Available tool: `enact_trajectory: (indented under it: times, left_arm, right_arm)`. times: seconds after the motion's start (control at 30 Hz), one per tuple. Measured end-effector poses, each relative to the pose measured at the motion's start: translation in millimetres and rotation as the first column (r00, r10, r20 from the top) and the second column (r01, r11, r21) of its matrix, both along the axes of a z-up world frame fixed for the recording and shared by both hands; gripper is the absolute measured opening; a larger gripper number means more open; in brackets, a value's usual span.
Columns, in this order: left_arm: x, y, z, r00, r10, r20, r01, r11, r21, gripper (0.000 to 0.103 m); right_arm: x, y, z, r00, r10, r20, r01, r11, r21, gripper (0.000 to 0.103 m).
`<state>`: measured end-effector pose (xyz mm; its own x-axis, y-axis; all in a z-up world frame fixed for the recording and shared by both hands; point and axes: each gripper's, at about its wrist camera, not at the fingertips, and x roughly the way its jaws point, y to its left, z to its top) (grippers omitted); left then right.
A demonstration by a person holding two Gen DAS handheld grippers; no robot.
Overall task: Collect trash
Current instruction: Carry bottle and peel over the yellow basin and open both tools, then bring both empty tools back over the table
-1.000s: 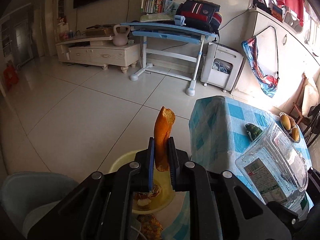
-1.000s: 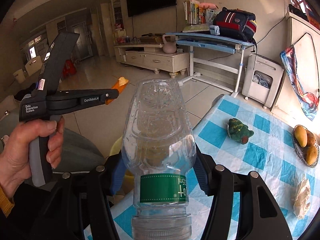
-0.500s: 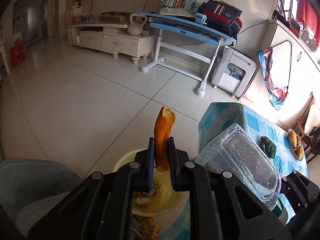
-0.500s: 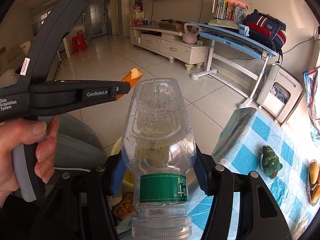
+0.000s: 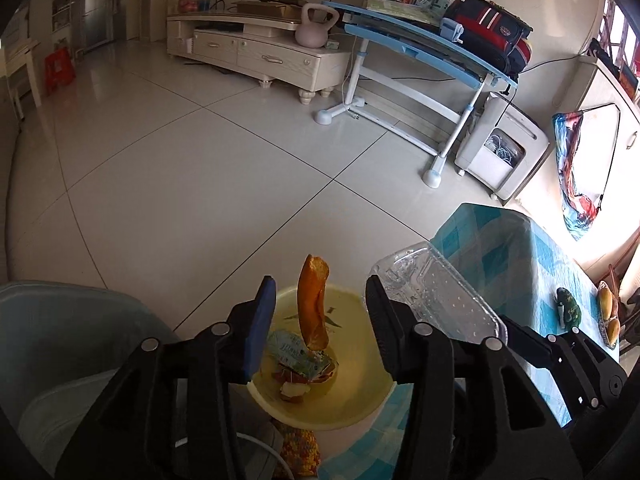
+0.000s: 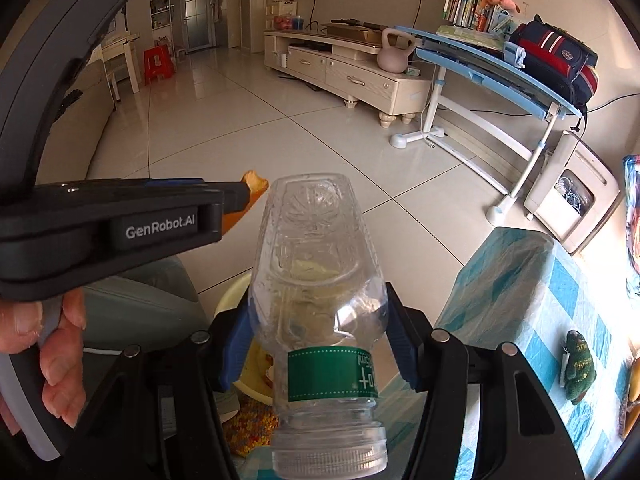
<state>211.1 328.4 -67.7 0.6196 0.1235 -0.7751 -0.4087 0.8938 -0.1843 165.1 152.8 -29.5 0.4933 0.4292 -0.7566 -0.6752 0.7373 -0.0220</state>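
1. The left tool point(image 5: 320, 320) is opening; its blue pads stand apart from the curled orange peel strip point(image 5: 313, 307), which sits upright between them, touching neither.
2. The peel's lower end is over the round pale-yellow plastic bowl point(image 5: 360, 404), above the scraps and crumpled printed wrapper point(image 5: 294, 354) lying inside it.
3. The right tool point(image 6: 318, 346) clamps the clear plastic bottle with the green label point(image 6: 320, 280), base pointing away, just beside the bowl.
4. The bowl sits at the edge of the surface with the blue-and-white checked cloth point(image 5: 520, 264).
5. A person's hand point(image 6: 44, 352) grips the left tool's handle.
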Motion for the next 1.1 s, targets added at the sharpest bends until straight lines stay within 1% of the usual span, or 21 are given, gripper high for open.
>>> enact_trajectory:
  times: [0.13,0.4,0.53,0.63,0.77,1.1]
  left_arm:
    - [-5.0,8.8,2.2,0.999,0.047,0.014,-0.047,0.999,-0.008,0.059]
    - [-5.5,0.7,12.8,0.999,0.043,0.027,-0.045,0.997,0.069,0.069]
    - [-5.4,-4.5,16.5,0.999,0.03,0.024,-0.033,0.995,0.096,0.07]
    - [-4.3,-9.9,18.6,1.0,0.017,0.02,-0.02,0.992,0.122,0.072]
    - [-3.7,-18.7,20.6,1.0,-0.003,0.012,0.001,0.987,0.161,0.075]
    - [0.6,-46.3,24.9,0.997,-0.08,-0.012,0.08,0.967,0.24,0.076]
  right_arm:
    - [5.0,-6.1,1.5,0.999,-0.042,-0.023,0.043,0.998,0.045,0.059]
    - [-11.7,-31.8,7.3,0.997,-0.069,-0.02,0.071,0.992,0.103,0.065]
    - [-19.8,-46.5,5.9,0.996,-0.086,-0.025,0.088,0.988,0.126,0.066]
    - [-25.4,-55.8,6.2,0.995,-0.097,-0.012,0.098,0.985,0.14,0.069]
    - [-26.5,-64.9,4.9,0.994,-0.113,-0.005,0.113,0.983,0.145,0.071]
    - [-34.7,-89.5,0.9,0.989,-0.146,-0.014,0.146,0.978,0.147,0.073]
